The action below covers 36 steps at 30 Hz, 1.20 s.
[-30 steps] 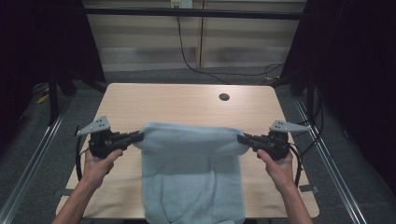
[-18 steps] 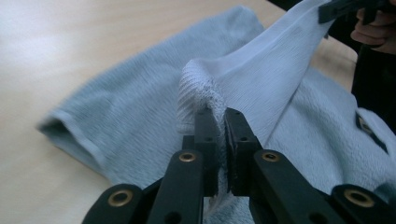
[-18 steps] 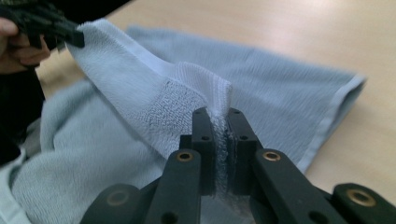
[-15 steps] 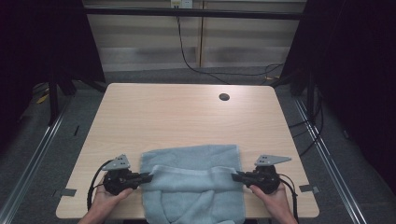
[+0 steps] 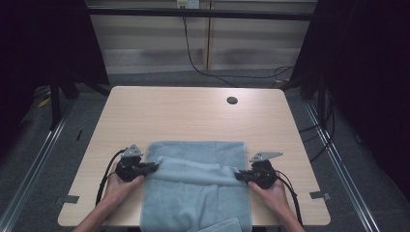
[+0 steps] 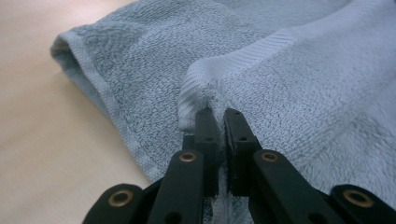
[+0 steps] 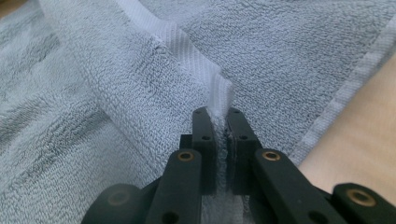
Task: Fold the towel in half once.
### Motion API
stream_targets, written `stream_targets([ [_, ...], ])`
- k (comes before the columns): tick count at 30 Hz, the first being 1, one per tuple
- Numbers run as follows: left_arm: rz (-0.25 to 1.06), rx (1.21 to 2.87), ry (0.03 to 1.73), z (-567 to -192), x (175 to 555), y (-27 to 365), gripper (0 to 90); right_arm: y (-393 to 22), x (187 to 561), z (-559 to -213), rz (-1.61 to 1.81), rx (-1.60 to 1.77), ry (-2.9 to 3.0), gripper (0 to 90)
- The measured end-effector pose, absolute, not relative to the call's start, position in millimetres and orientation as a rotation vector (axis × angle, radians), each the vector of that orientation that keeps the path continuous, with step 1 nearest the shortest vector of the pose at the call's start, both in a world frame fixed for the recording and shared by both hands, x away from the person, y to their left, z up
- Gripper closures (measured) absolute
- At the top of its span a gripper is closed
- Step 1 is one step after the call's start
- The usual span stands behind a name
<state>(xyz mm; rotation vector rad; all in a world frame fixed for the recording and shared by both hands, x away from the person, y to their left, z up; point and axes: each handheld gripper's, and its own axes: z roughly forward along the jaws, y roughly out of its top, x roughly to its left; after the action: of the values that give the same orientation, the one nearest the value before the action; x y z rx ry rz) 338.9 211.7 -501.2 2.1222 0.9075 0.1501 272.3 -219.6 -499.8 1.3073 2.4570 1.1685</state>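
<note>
A light blue towel (image 5: 196,183) lies on the near half of the wooden table (image 5: 193,116), its near end hanging over the front edge. My left gripper (image 5: 153,166) is shut on the towel's left corner (image 6: 198,88), low over the table. My right gripper (image 5: 238,177) is shut on the right corner (image 7: 219,100). The held edge lies folded across the towel, a little short of its far edge. In both gripper views the jaws pinch the towel's woven hem, with towel (image 7: 116,93) spread beneath.
A small round dark hole (image 5: 232,100) sits near the table's far right. Bare wood stretches across the far half. Cables (image 5: 193,53) hang at the back wall, and dark frame legs stand at both sides of the table.
Both grippers have come down and toward the person with the towel edge. The towel, held up a second ago, now lies folded on the table.
</note>
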Motion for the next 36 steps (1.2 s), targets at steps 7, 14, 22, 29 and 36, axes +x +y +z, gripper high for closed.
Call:
stream_targets([
  [7, 0.163, 2.052, 0.988, -506.1, 386.5, 206.8, 85.9, -217.0, 314.8, -501.0, 1.137, 1.340, 2.399, 85.0],
  [14, 0.233, 2.045, 1.004, -507.6, 413.3, 197.5, 85.9, -217.5, 357.8, -502.5, 1.104, 1.383, 2.337, 85.1],
  [22, 0.232, 2.029, 1.049, -508.0, 439.2, 191.2, 85.8, -221.3, 388.6, -503.8, 1.093, 1.442, 2.283, 85.1],
  [29, 0.223, 2.006, 1.061, -509.7, 444.2, 190.1, 85.7, -225.5, 397.9, -504.5, 1.107, 1.482, 2.267, 85.1],
  [36, 0.223, 1.983, 1.120, -508.9, 463.1, 181.4, 85.5, -225.8, 405.3, -504.1, 1.068, 1.498, 2.224, 85.1],
])
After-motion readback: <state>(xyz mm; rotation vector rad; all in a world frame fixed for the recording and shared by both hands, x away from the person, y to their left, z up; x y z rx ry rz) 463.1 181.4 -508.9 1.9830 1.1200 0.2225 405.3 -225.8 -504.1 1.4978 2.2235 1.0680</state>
